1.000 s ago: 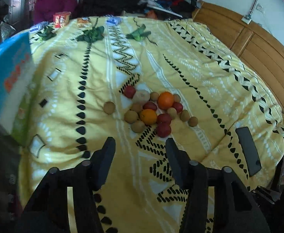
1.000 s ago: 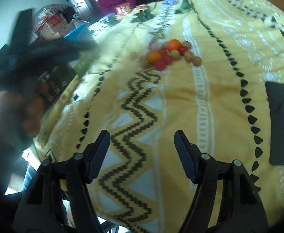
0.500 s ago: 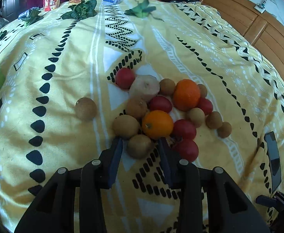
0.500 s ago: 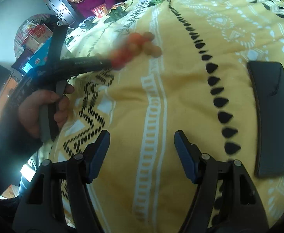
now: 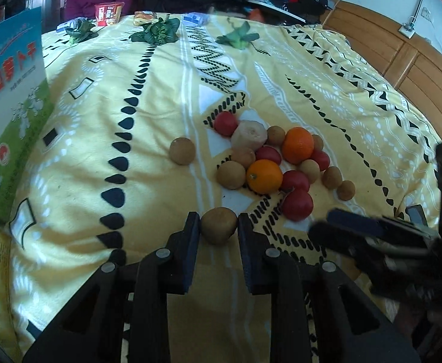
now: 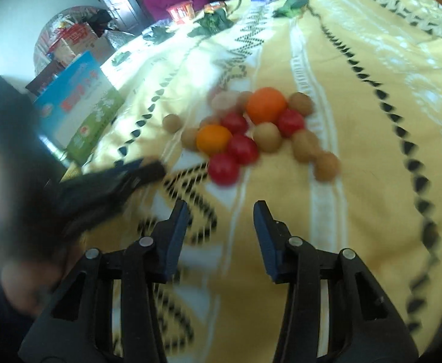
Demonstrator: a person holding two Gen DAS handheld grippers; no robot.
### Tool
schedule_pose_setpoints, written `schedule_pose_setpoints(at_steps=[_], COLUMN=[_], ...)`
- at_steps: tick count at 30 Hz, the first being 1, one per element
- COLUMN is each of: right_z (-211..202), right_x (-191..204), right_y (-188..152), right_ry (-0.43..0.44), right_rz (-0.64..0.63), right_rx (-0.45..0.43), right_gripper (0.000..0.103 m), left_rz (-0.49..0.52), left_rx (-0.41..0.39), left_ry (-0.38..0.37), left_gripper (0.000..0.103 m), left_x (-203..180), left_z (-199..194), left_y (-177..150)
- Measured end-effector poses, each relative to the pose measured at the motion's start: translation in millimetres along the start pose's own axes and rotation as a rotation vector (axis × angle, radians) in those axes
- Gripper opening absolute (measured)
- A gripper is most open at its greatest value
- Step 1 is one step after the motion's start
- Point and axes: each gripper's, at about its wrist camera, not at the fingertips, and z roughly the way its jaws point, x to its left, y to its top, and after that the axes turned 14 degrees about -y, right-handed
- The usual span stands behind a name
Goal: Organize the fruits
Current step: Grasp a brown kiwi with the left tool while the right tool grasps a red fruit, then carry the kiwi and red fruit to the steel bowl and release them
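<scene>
Since a second ago the left gripper (image 5: pixel 219 227) has dropped to the fruit pile (image 5: pixel 269 163) on the blanket (image 5: pixel 148 157) and clamped a brown fruit (image 5: pixel 219 225) at its near edge. The right gripper (image 6: pixel 221 220), swung toward the pile, is closing on nothing, short of a red fruit (image 6: pixel 223 168).

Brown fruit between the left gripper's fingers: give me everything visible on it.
The round brown fruit is matte, tan-brown and faintly speckled, slightly egg-shaped and looks whole. It sits between the two black fingers of the left gripper, which press on both its sides. It is over the yellow patterned blanket, apart from the fruit pile beyond it. Whether it still rests on the blanket cannot be told.
</scene>
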Motion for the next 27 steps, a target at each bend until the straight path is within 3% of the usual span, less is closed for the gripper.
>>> schedule_pose_setpoints(at_steps=[7,11,20,27], right_z=[29.7,27.1,1.1,-21.9], right_x=[14.7,17.6,23.9,27.6], right_y=[16.0,12.5,11.4,13.2], right_ry=[-0.055,-0.119,-0.195,-0.203], right_rz=[-0.026,-0.037,-0.057,-0.059], right_rx=[0.029,0.005,-0.073,-0.102], right_gripper=[0.045,0.027,0.027,0.027], left_rz=[-0.041,-0.036,-0.023,-0.008], left_rx=[-0.006,-0.011,-0.026,-0.054], left_ry=[-0.003,0.004,0.012,0.004], left_gripper=[0.025,0.025,0.025,0.025], left_x=[7.1,1.1,-12.9,-27.6], left_z=[-4.8,-7.9,-17.8,-37.7], left_y=[-2.0,-3.6,-2.1,1.5])
